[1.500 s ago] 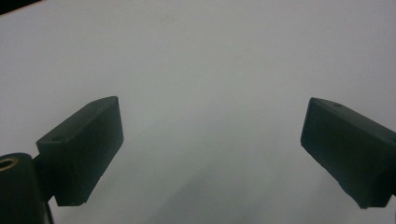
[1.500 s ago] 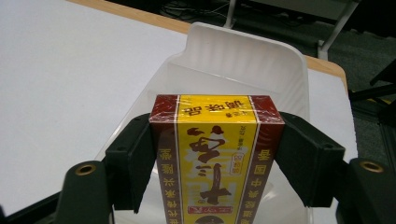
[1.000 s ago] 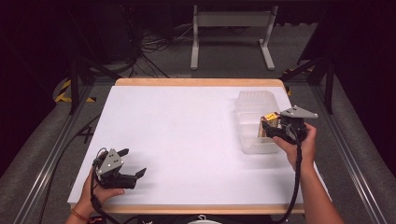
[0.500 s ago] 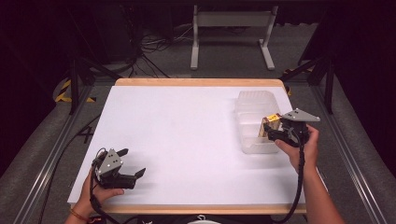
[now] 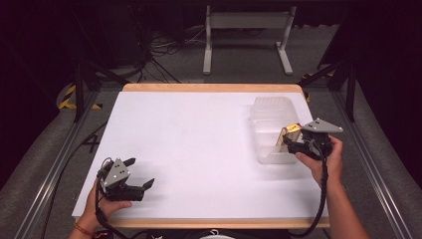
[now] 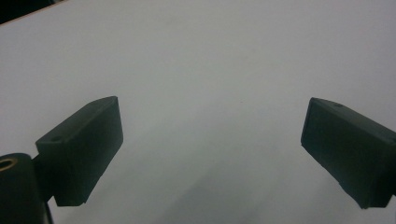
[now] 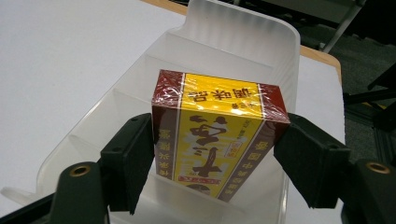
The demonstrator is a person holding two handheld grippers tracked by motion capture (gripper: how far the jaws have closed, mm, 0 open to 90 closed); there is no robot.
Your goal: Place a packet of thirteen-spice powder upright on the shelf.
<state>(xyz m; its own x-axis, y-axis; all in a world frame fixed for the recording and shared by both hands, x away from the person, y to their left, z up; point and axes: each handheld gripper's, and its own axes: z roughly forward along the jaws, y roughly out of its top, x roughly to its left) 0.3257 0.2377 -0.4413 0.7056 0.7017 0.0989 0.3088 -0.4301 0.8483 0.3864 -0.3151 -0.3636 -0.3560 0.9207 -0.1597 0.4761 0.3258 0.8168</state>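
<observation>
A yellow and dark red box (image 7: 215,135) wrapped in shiny film is clamped between the two black jaws of my right gripper (image 7: 219,154). It hangs over the near end of a clear plastic tray (image 7: 243,42) with ribbed dividers. From above, the box (image 5: 289,133) and right gripper (image 5: 293,144) sit at the tray's (image 5: 271,107) near right corner. My left gripper (image 5: 139,174) rests low at the table's front left, jaws wide apart with bare white table (image 6: 210,70) between them.
The white tabletop (image 5: 199,144) has a wooden edge (image 5: 214,87) at the far side. Metal rails run along both sides of the table. A cable trails from the right gripper down along the forearm (image 5: 323,199).
The right gripper with the box has shifted slightly toward the tray's near right corner. The left gripper has stayed put.
</observation>
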